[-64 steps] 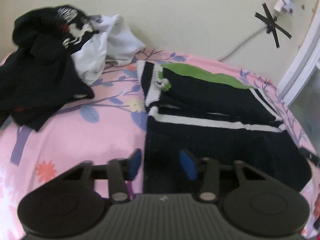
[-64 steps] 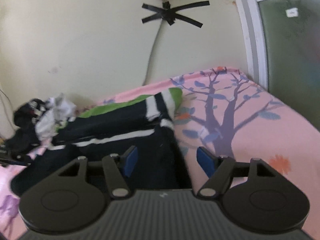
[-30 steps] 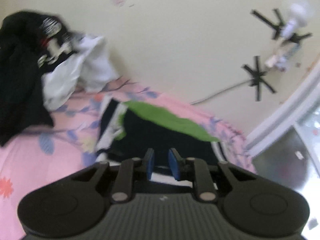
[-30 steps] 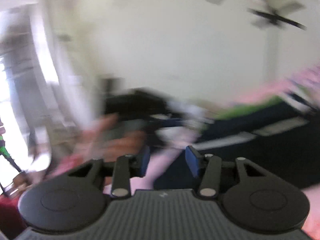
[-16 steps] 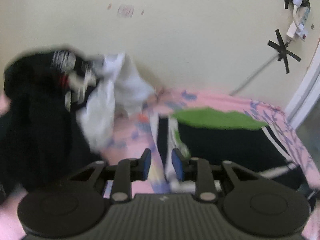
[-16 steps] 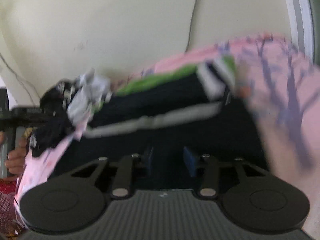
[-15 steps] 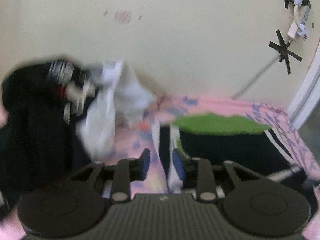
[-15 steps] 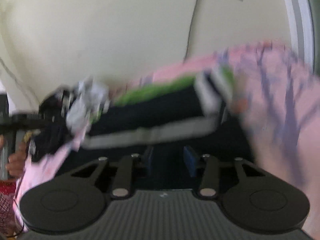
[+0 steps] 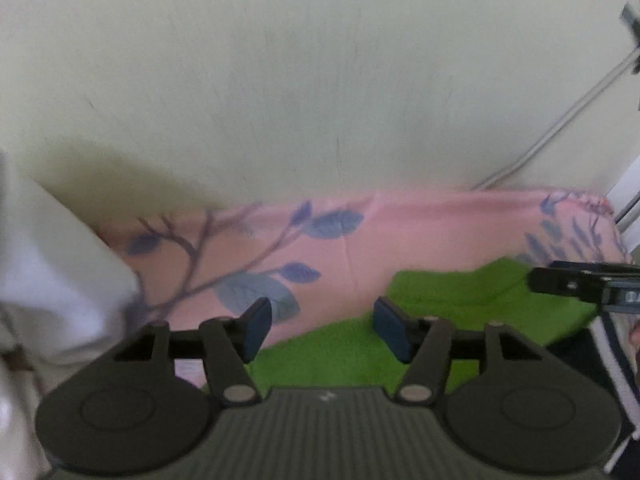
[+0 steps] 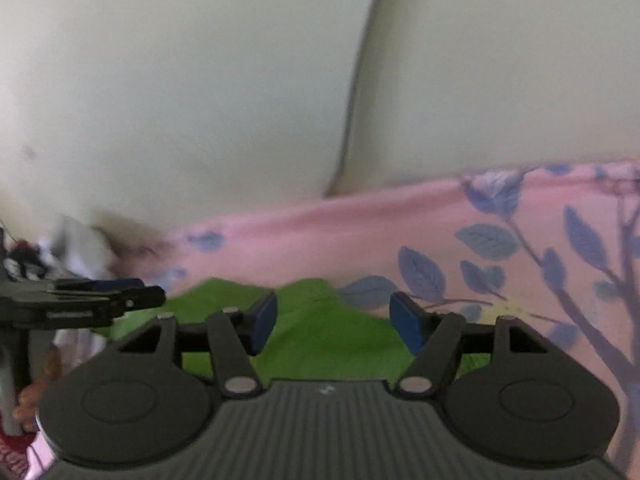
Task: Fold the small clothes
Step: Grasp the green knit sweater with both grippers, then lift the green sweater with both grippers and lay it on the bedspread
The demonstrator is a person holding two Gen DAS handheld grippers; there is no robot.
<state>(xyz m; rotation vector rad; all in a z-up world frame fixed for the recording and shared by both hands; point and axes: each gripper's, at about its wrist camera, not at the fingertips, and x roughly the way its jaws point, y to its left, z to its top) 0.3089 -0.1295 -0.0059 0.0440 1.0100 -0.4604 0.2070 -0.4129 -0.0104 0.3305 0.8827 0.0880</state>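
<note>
The left gripper (image 9: 322, 330) points down at the near green part of the garment (image 9: 348, 356), its blue pads spreading apart as the jaws open; green cloth shows in the gap between them, but the pads do not press on it. The right gripper (image 10: 334, 322) does the same farther along the garment's (image 10: 320, 340) green edge: its jaws are opening too, the pads stand clear of each other and of the cloth, and the fabric lies below the gap, held by neither.

The garment lies on the bed's pink sheet (image 9: 420, 232), toward the far edge by the wall. Only its green band shows well; a dark part with a white stripe (image 9: 612, 364) peeks out at the right of the left wrist view. In that same view the other gripper's black tip (image 9: 580, 284) reaches in from the right over the green cloth, and in the right wrist view the left gripper's tip (image 10: 100, 296) reaches in from the left.

Beyond the garment the sheet, printed with blue leaves and branches, runs to the far edge of the bed. At the far left lies a white cloth (image 9: 52, 280), blurred. Behind everything stands a cream wall (image 9: 320, 80) with a grey cable (image 9: 560, 128) running down it.
</note>
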